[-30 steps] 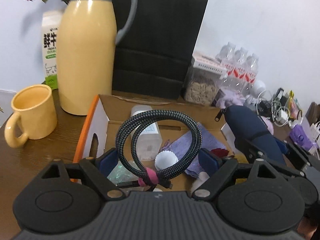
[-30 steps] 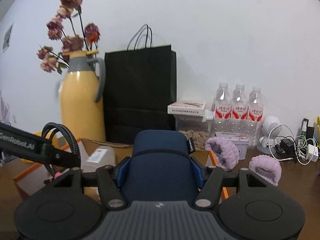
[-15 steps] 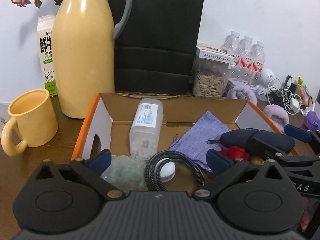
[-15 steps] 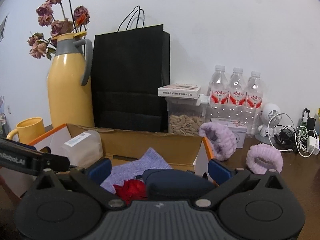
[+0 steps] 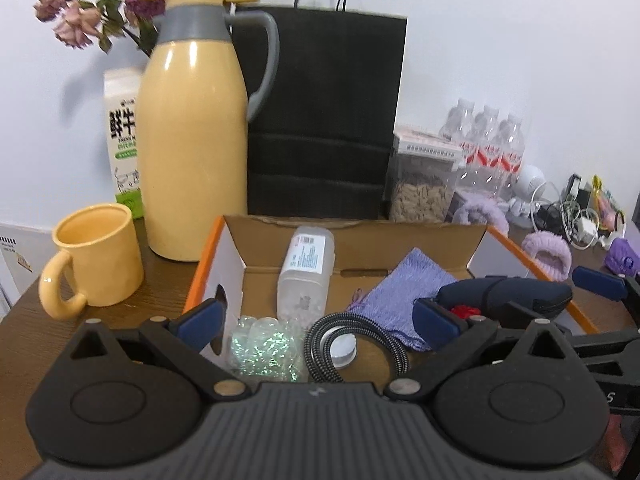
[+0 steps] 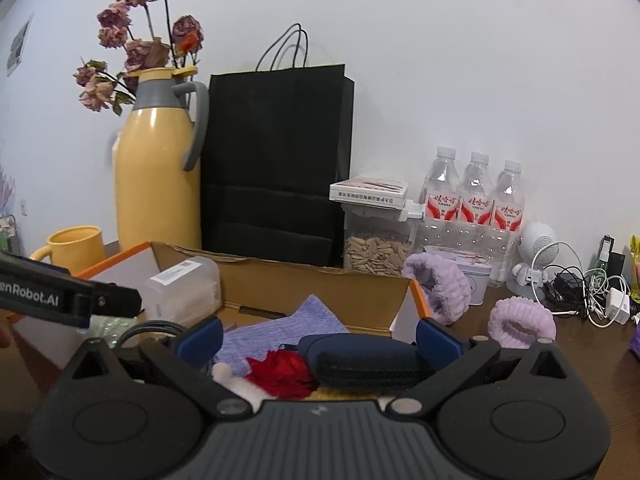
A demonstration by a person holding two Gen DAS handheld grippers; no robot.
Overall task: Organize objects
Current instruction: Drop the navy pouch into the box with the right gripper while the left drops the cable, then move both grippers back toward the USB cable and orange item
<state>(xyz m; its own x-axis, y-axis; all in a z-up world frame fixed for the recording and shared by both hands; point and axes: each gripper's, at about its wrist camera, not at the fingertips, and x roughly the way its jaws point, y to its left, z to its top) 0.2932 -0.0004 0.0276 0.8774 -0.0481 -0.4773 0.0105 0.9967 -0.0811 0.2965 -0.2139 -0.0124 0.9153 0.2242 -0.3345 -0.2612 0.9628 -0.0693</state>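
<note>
Your left gripper [image 5: 316, 322] stood with fingers [image 5: 200, 318] spread wide and empty; the cable [image 5: 354, 346] lay coiled in the box [image 5: 436, 236] below and between them. Your right gripper [image 6: 318, 338] was likewise wide apart, the case [image 6: 360, 354] resting in the box between its fingers, untouched. One second before, each gripper had carried its item above the box.

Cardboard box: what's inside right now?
Inside the cardboard box: clear plastic bottle, coiled braided cable, purple cloth, navy zip case, something red. The claws hide its near end.
</note>
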